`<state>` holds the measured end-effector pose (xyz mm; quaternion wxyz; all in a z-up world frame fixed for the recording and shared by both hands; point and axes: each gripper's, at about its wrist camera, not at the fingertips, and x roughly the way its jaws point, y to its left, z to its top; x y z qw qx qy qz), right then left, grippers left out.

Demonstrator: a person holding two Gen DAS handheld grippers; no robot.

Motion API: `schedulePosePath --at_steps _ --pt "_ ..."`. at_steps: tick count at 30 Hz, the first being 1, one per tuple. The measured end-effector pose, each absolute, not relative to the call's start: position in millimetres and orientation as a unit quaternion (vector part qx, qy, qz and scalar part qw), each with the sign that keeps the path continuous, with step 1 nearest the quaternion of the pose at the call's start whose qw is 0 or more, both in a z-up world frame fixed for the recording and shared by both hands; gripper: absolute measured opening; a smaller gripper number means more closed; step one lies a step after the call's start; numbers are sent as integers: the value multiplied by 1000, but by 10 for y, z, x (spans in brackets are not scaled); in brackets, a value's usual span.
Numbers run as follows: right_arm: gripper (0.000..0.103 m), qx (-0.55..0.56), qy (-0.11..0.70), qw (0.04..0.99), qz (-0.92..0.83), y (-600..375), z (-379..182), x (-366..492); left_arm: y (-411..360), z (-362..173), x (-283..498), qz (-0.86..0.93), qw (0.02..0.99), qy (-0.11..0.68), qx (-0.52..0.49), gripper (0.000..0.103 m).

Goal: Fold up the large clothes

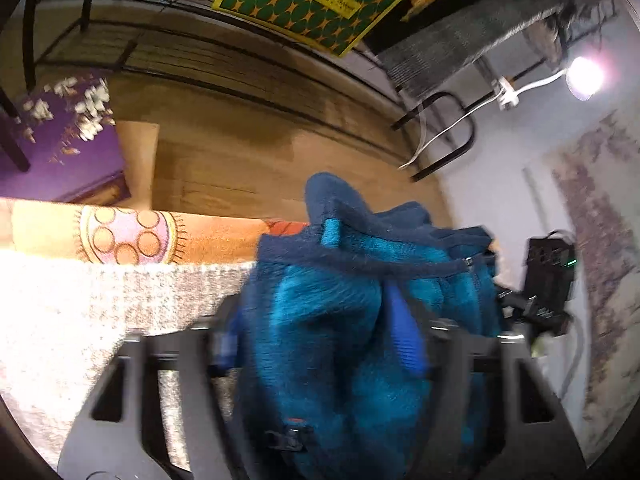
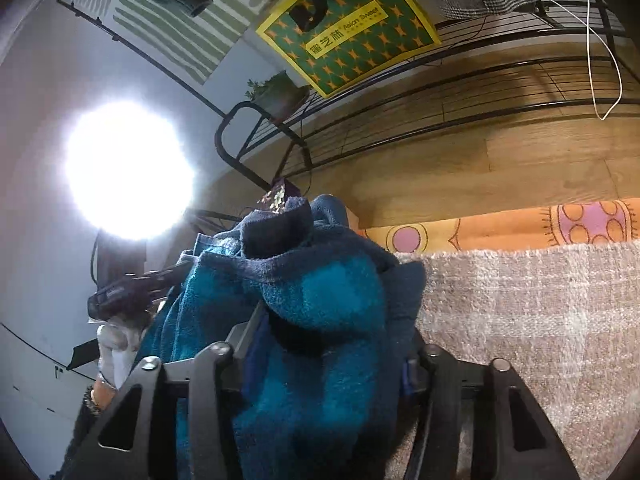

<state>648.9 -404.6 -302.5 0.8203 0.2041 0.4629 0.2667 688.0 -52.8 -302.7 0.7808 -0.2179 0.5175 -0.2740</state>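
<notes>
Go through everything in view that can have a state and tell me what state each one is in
Blue fleece jacket: bunched up, lifted, clamped by both grippers.
Left gripper: jaws shut on the jacket.
Right gripper: jaws shut on the jacket.
Lamp: on, glaring.
Grey blanket: spread flat.

Fleece jacket (image 1: 340,320) teal with navy trim. Blanket (image 2: 540,300) grey-white speckled weave; sheet (image 1: 132,236) orange with pink circles. Bag (image 2: 348,28) green, orange stars, yellow border; box (image 1: 60,140) purple, white flowers.
</notes>
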Motion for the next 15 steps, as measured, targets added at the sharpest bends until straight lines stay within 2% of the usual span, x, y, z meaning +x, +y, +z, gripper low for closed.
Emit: schedulePosePath --at_steps 2,5,10,15 --pt "35 204 462 822 265 -4040 -3026 6474 -545 -3033 6844 -276 781 514 -222 34" --pt "28 188 449 833 261 -4007 -2944 6412 -555 -2980 6745 -269 796 496 -218 29" --pt "23 160 428 853 253 -3933 -2667 6263 -535 -2736 6584 -268 813 466 -222 26" --pt "22 138 402 871 248 -3823 -2236 6015 -494 -2256 6376 -278 827 434 -223 25"
